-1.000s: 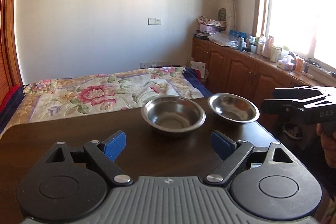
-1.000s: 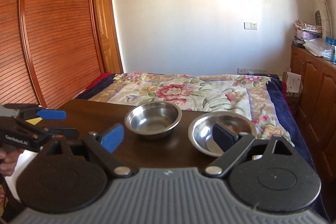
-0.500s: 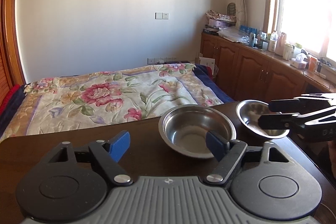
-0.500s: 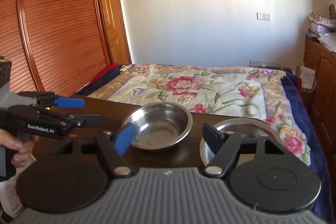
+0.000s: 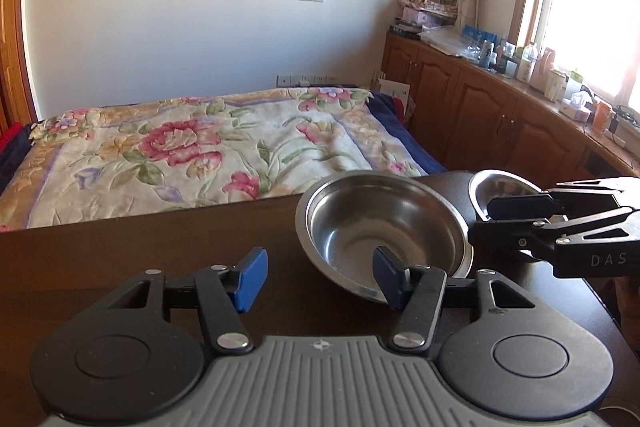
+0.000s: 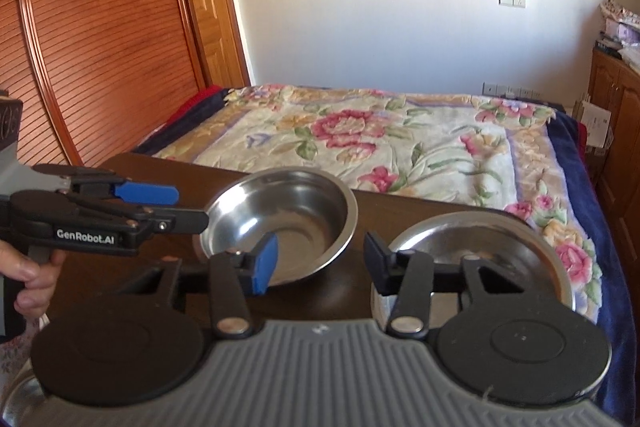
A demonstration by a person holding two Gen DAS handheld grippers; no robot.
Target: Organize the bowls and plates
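On the dark wooden table (image 5: 120, 247), left wrist view: the deeper steel bowl (image 5: 380, 223) sits near the far edge, right of centre. The left gripper (image 5: 318, 277) is roughly half open, its jaws just having been closing. Its blue right-hand pad (image 5: 390, 281) overlaps the bowl's near rim, seemingly just inside it; the left-hand pad (image 5: 250, 277) stands over bare table well outside the bowl. Nothing clamped; whether the inner pad touches the steel I cannot tell. Further right a shallower steel bowl (image 5: 500, 187) shows at the table's corner, partly hidden by the right gripper (image 5: 486, 217), which comes in from the right edge at that bowl's near side. Behind the table, a bed with a floral quilt (image 5: 200, 147) and wooden cabinets (image 5: 500, 119) under the window.

Right wrist view: both bowls side by side, apart. The deeper bowl (image 6: 288, 215) is centre-left, the shallower one (image 6: 500, 247) right. The right gripper (image 6: 320, 263) is under half open, jaws just having been closing, straddling the bare gap between the two bowls. Its blue left pad (image 6: 266, 263) overlaps the deeper bowl's near rim; its dark right pad (image 6: 378, 263) sits at the shallower bowl's left rim. Contact unclear; nothing gripped. The left gripper (image 6: 192, 207) enters from the left, held by a hand (image 6: 32, 279), its tips at the deeper bowl's left rim.
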